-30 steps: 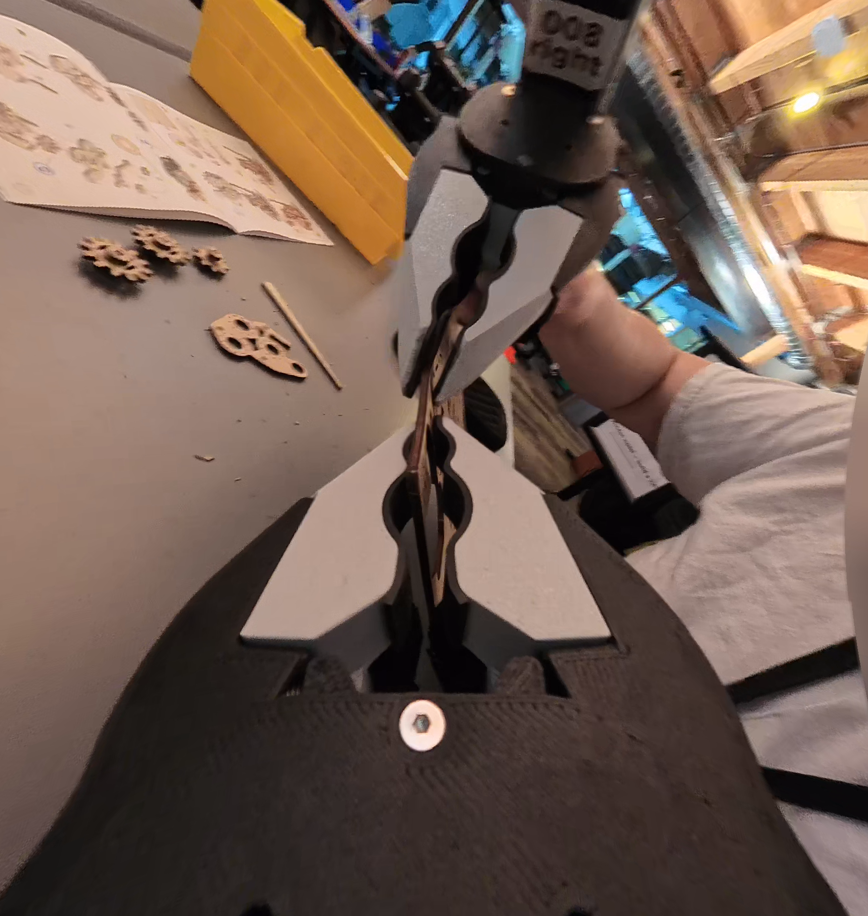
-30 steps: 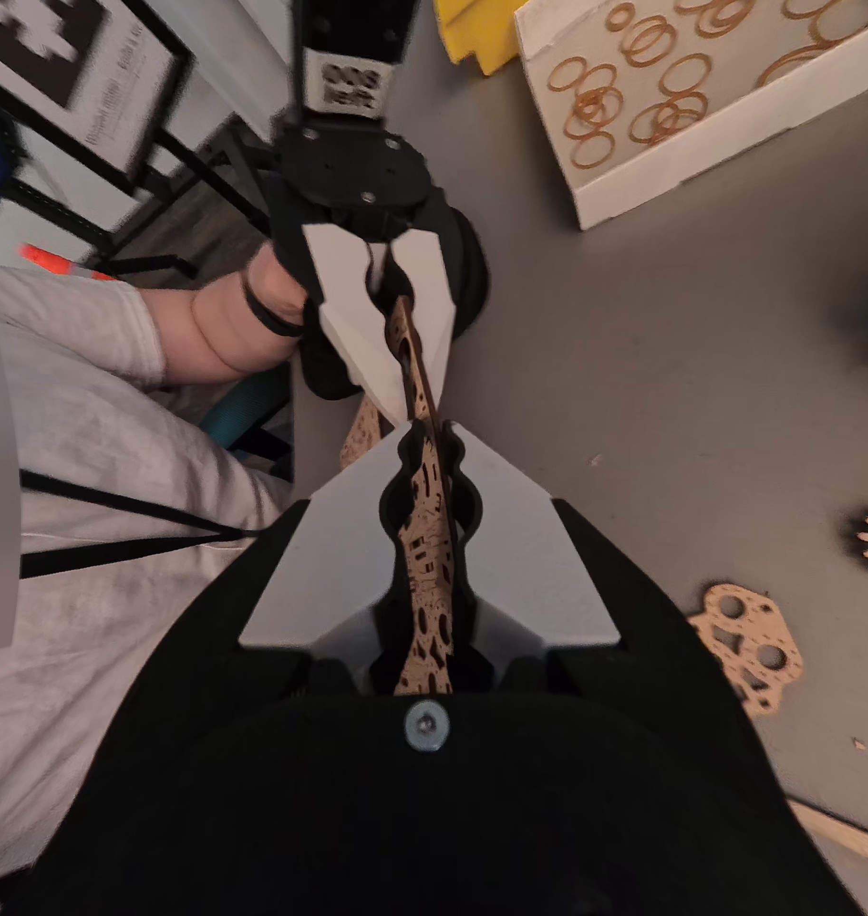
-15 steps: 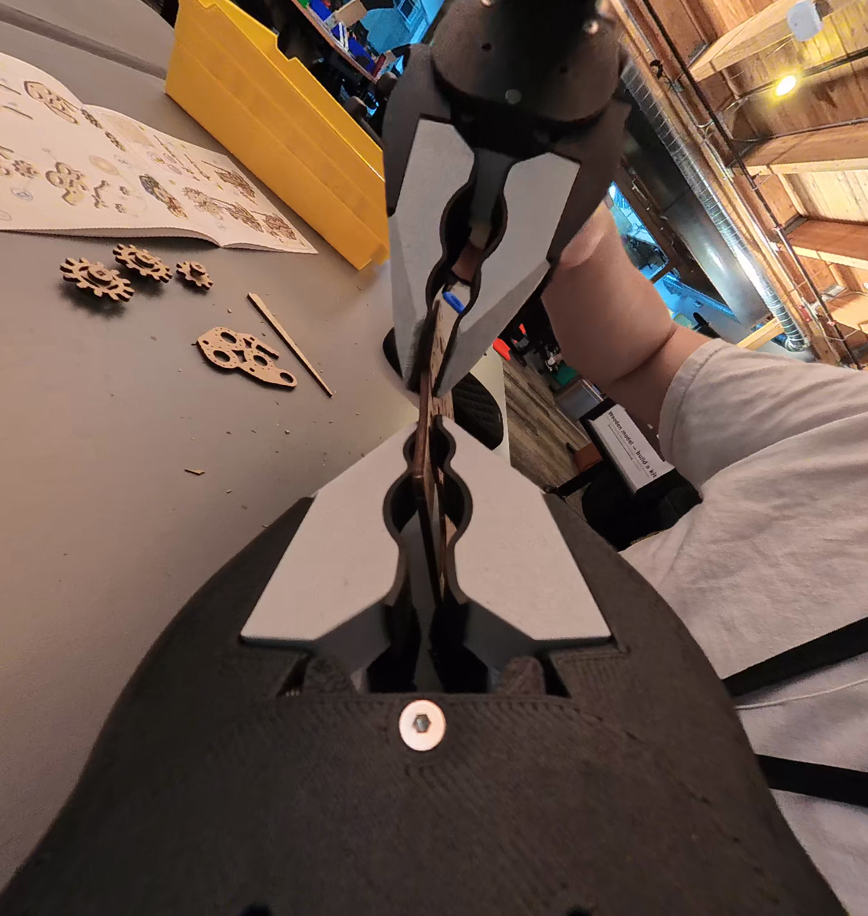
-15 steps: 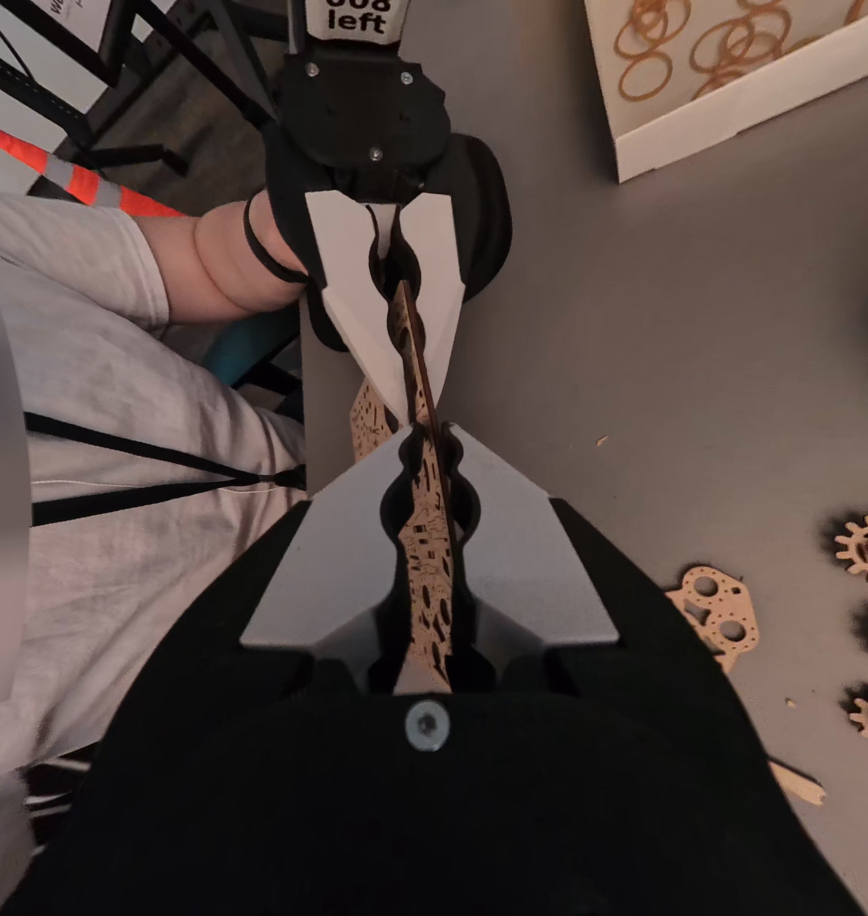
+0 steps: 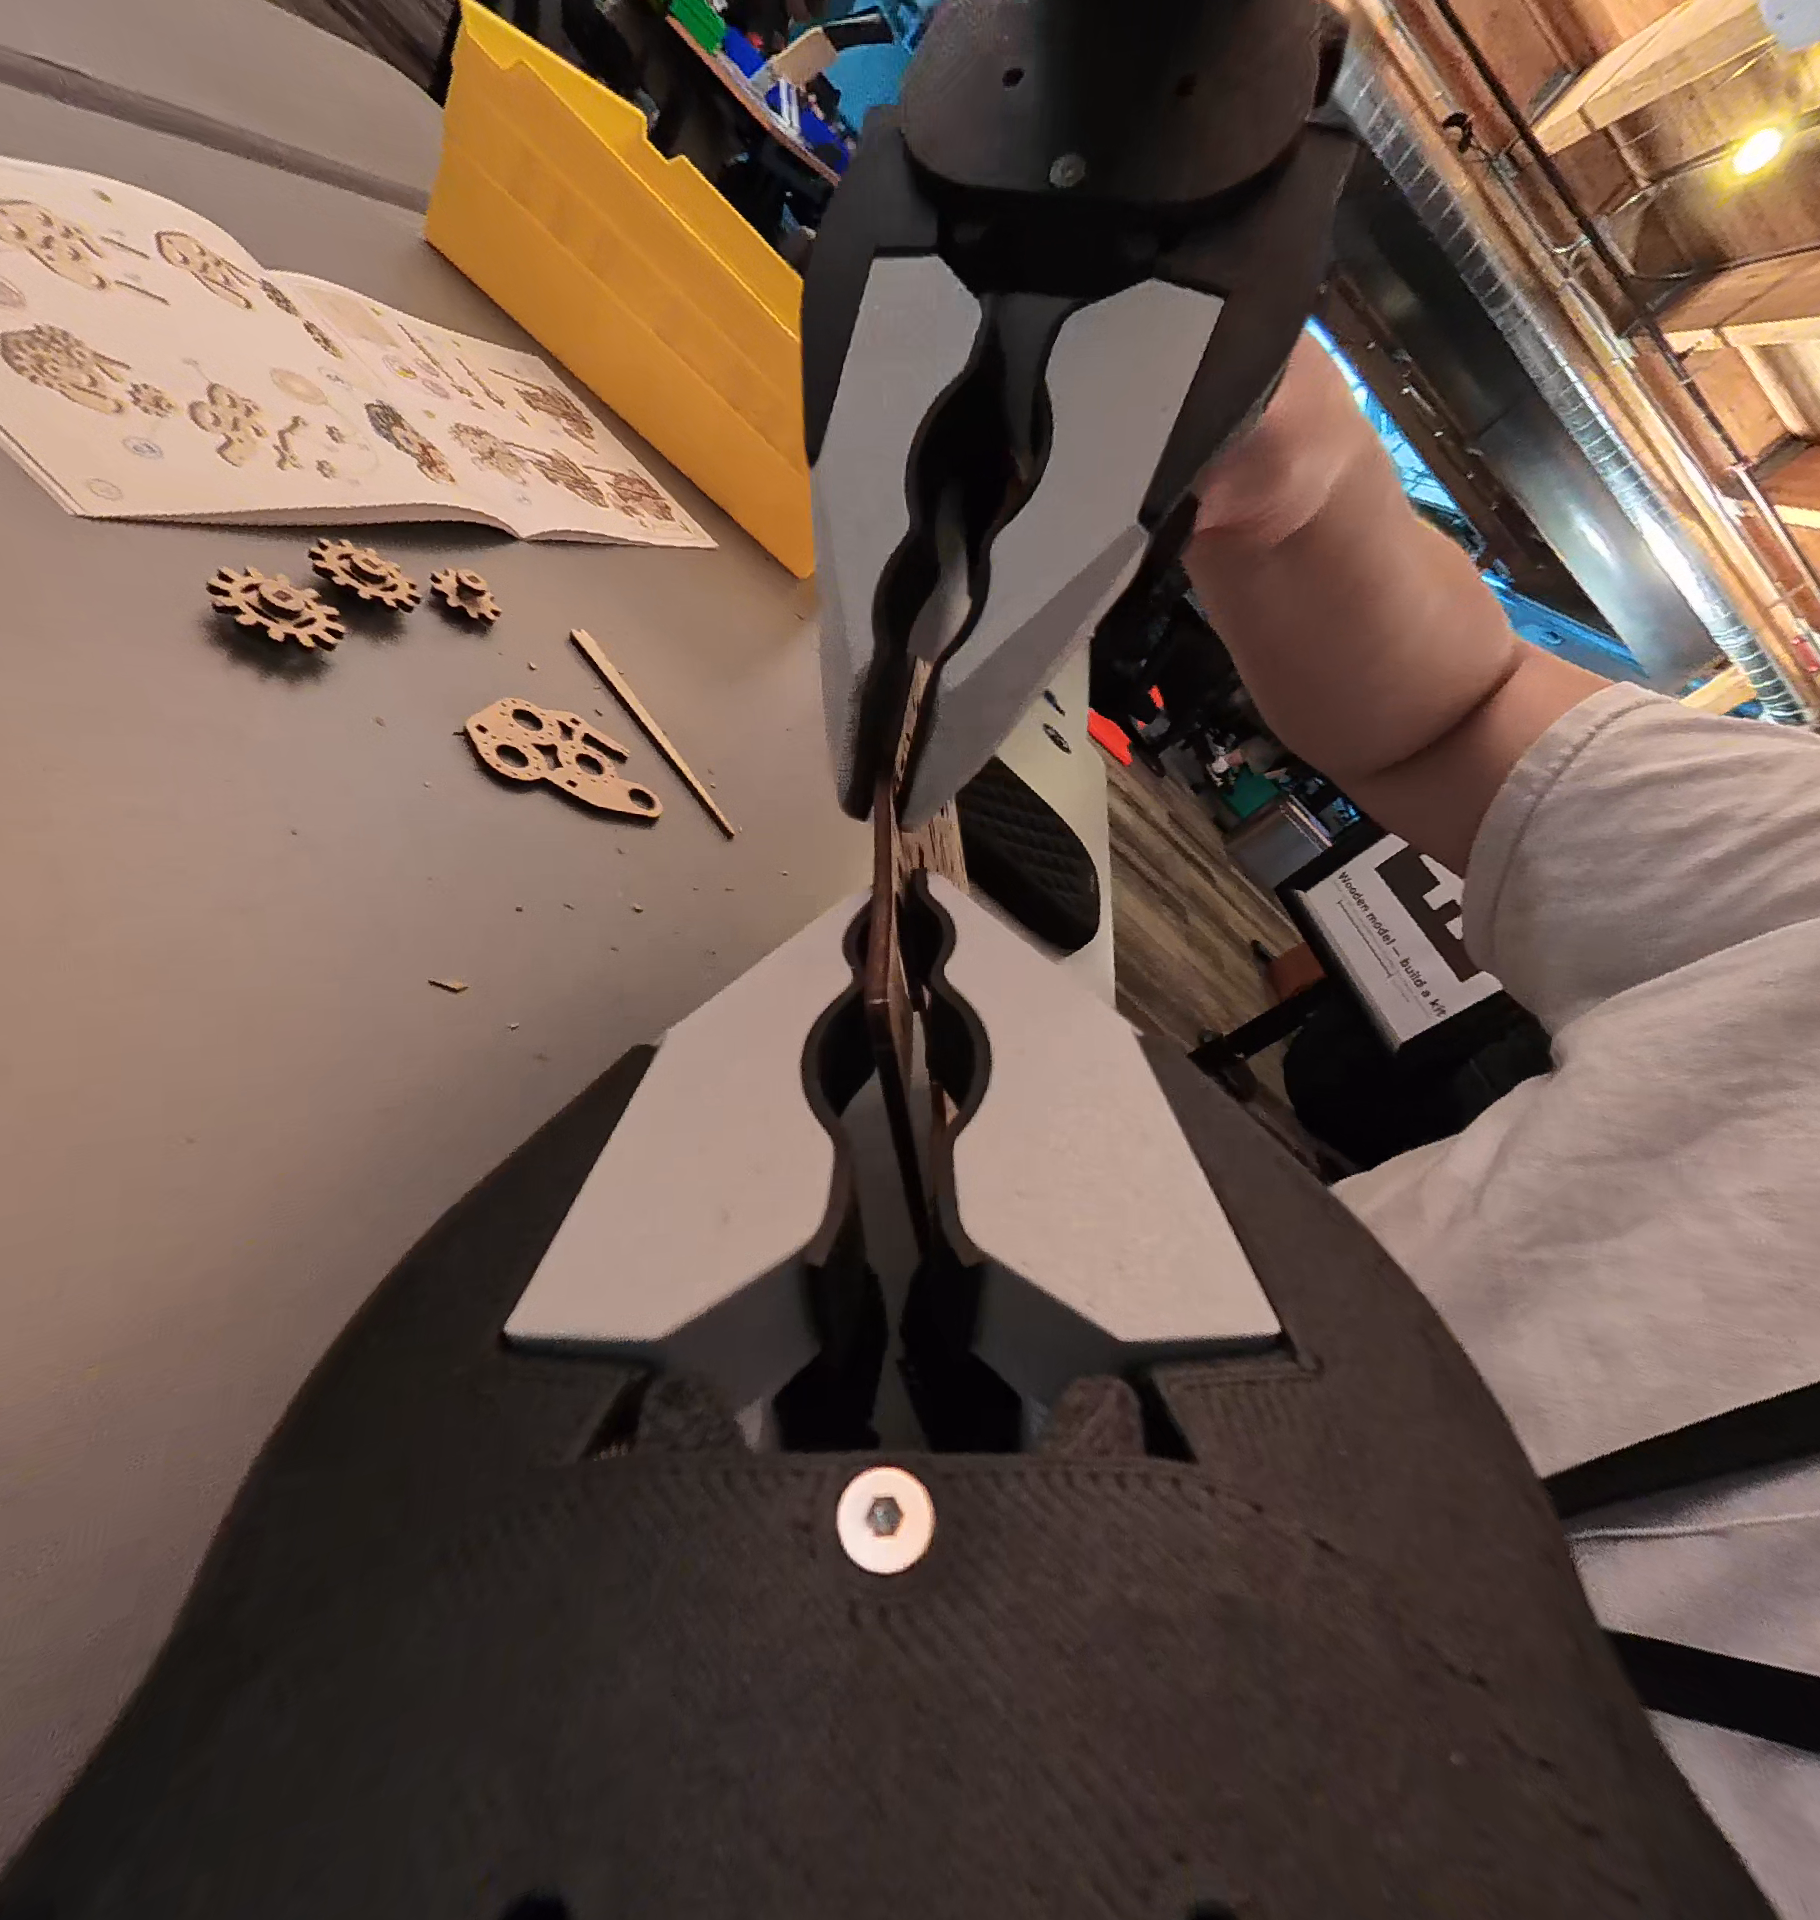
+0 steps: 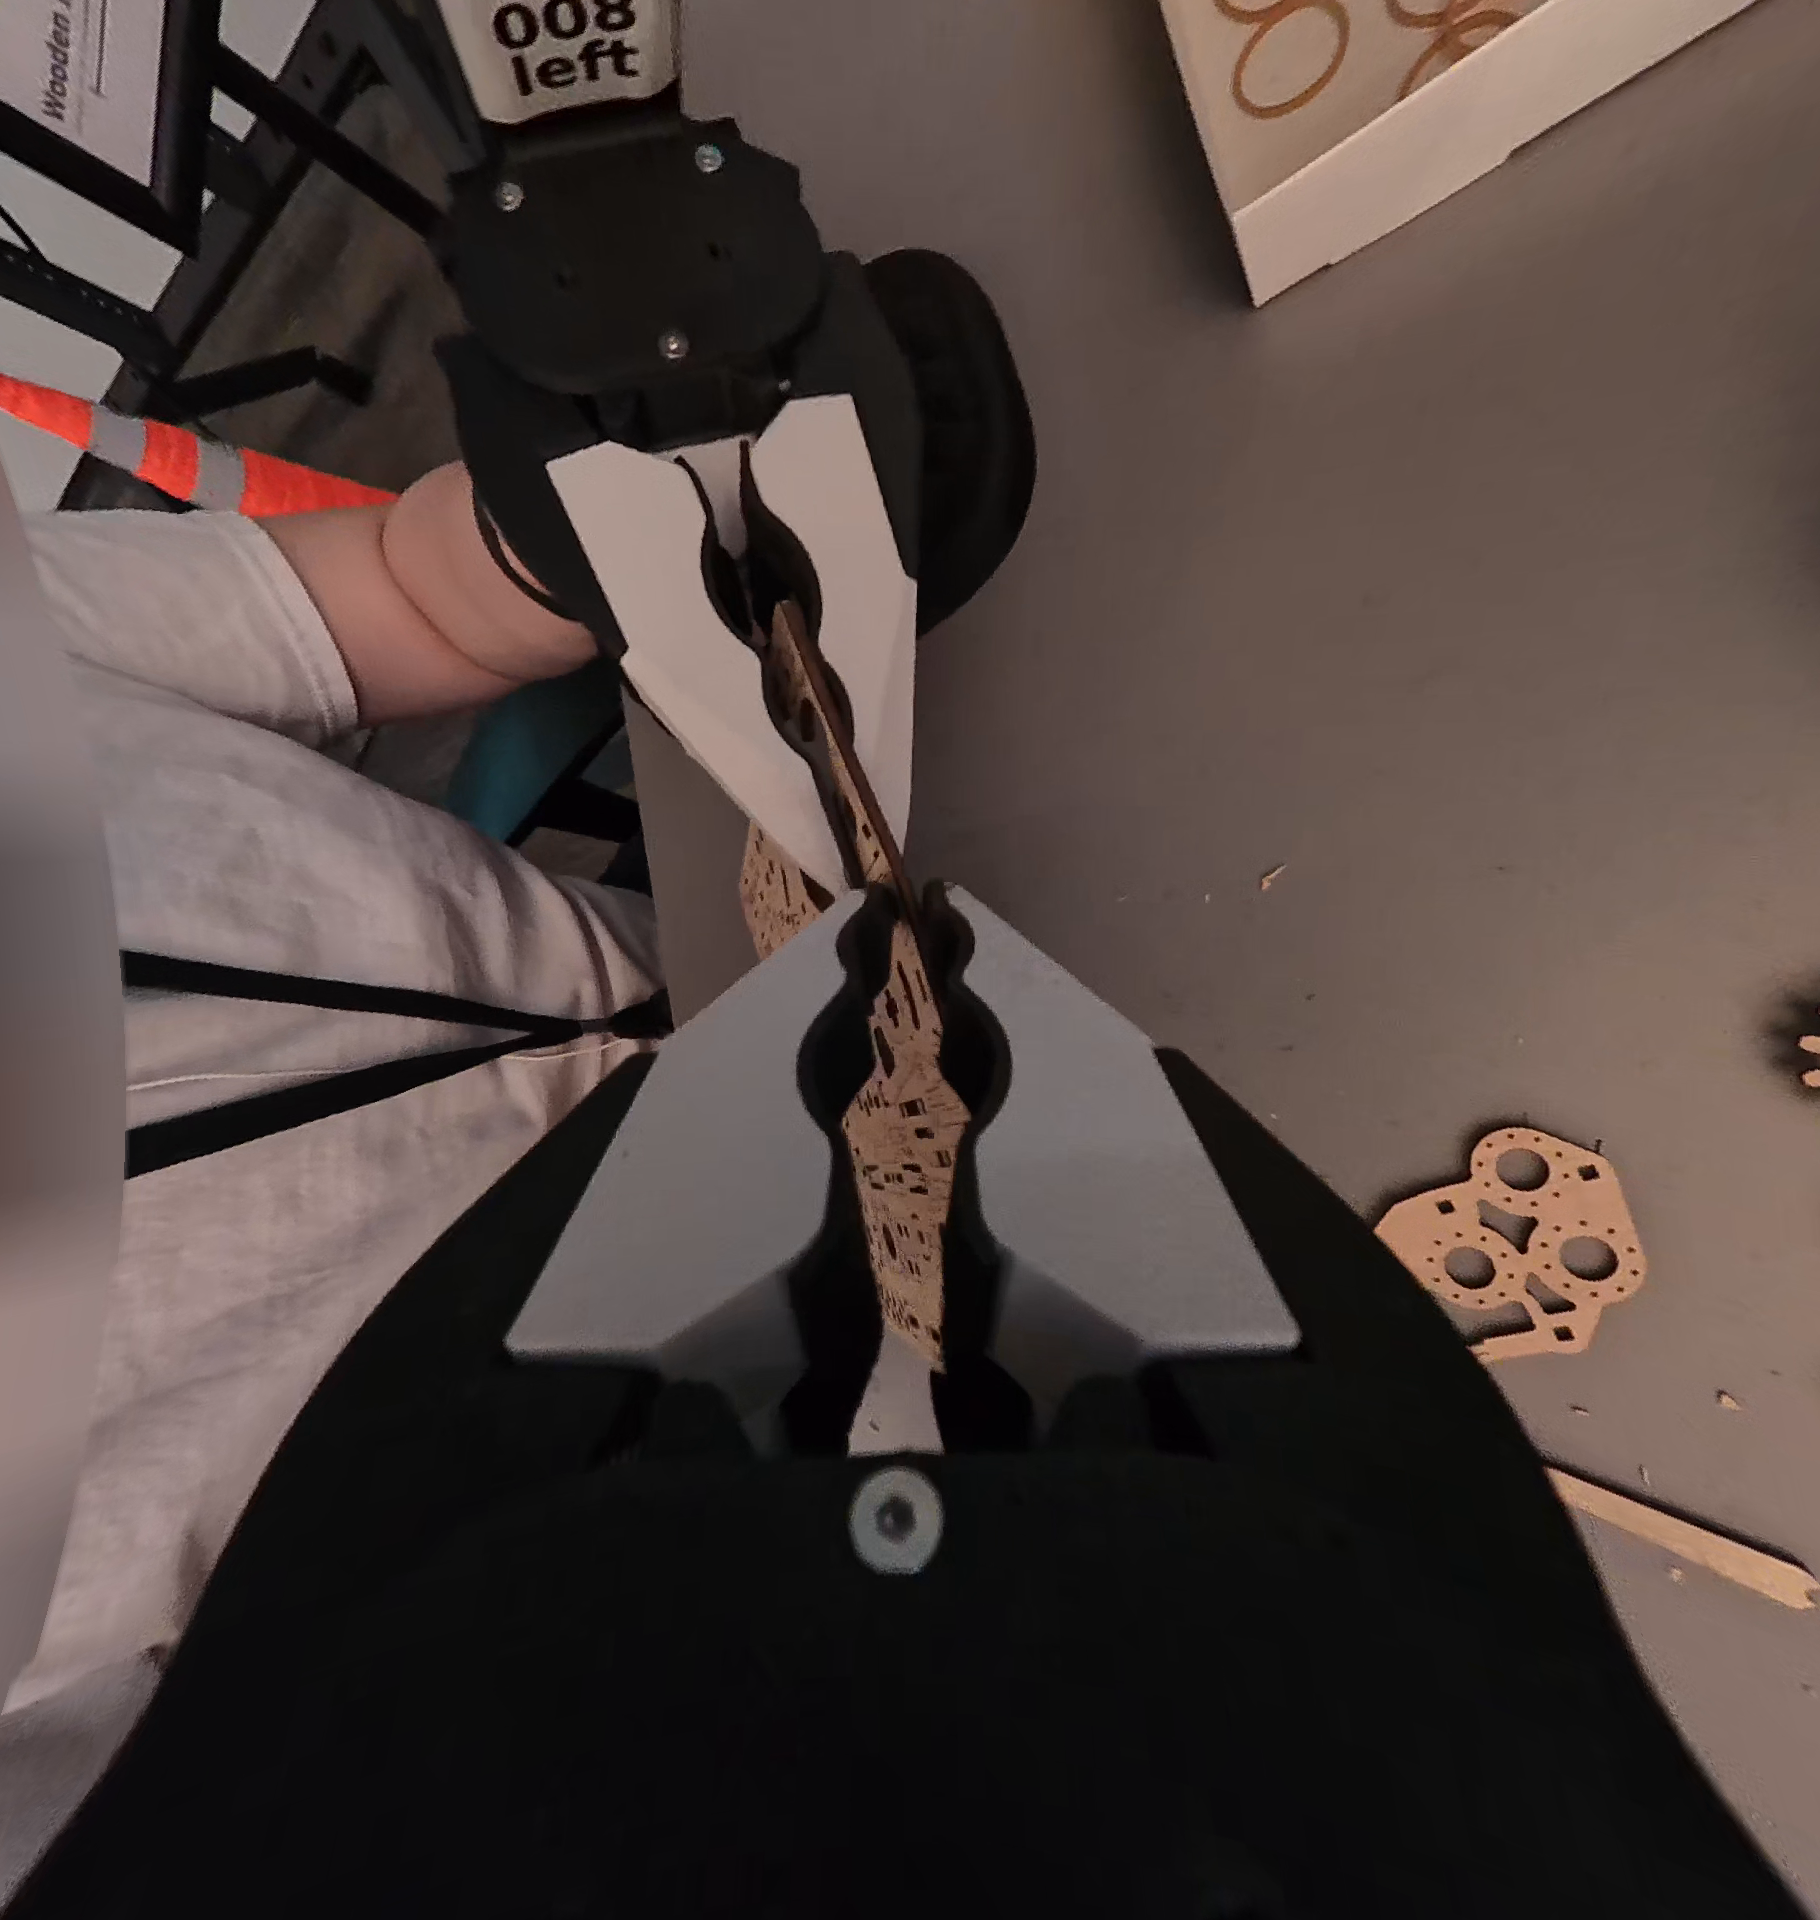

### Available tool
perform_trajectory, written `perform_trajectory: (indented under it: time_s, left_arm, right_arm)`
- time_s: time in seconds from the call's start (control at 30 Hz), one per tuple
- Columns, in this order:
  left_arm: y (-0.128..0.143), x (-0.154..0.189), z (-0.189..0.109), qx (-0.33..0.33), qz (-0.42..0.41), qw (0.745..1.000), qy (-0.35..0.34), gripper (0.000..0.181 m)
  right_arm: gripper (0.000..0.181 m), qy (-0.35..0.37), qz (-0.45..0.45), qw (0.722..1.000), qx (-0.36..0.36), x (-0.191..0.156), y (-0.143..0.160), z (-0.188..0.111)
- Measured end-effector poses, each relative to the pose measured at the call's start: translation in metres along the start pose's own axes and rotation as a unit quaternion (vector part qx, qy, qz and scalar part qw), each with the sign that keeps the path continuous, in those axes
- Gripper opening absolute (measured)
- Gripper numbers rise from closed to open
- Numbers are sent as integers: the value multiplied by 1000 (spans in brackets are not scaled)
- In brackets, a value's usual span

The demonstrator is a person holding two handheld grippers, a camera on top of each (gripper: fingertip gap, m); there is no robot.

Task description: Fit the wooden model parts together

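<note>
Two grippers meet tip to tip above the table's (image 5: 210, 1039) near edge, each clamped on a thin perforated wooden plate held edge-on. From the left of the left wrist view: a booklet (image 5: 262, 374) lies open; three gears (image 5: 350, 592), a loose plate (image 5: 553, 748) and a stick (image 5: 651, 732) rest apart on the table beside a yellow bin (image 5: 615, 260). At centre, the left gripper (image 5: 895, 914) pinches one plate (image 5: 890, 997); the right gripper (image 5: 890, 800) closes on another plate (image 6: 901, 1143) from above. Since a second ago the right gripper has drawn nearer and tilted, so the two plates now overlap side by side between the tips. Whether tab and slot have engaged cannot be told; judged from this, alignment is nearly done and pressing together remains.
</note>
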State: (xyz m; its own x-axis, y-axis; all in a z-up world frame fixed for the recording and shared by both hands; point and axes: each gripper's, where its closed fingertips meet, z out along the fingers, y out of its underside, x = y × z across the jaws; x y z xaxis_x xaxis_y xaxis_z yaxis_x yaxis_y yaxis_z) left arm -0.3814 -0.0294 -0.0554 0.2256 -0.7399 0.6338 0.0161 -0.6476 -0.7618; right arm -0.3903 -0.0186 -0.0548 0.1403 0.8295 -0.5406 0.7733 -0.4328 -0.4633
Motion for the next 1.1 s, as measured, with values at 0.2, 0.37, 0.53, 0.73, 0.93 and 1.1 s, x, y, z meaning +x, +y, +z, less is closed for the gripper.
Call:
perform_trajectory:
  time_s: [0.2, 0.37, 0.53, 0.73, 0.93, 1.1]
  left_arm:
    - [6, -5, 4, -15, -1, 1000, -18, 2]
    - [8, -11, 3, -19, 3, 999, -37, 2]
    - [3, -3, 2, -7, -15, 1000, 10, 2]
    - [4, -6, 3, -8, -16, 1000, 8, 2]
    - [6, -7, 3, -15, -24, 1000, 8, 0]
    - [7, -5, 3, -17, -29, 999, 12, 1]
  right_arm:
    - [6, 37, -1, 999, 3, 7, 5, 5]
    - [7, 69, -17, 997, 2, 13, 5, 8]
    - [7, 17, -36, 999, 26, 3, 1, 1]
    - [10, 9, -29, 999, 22, 5, 3, 6]
    - [10, 39, -101, 994, 20, 6, 4, 8]
    - [10, 47, -156, 986, 33, 4, 6, 9]
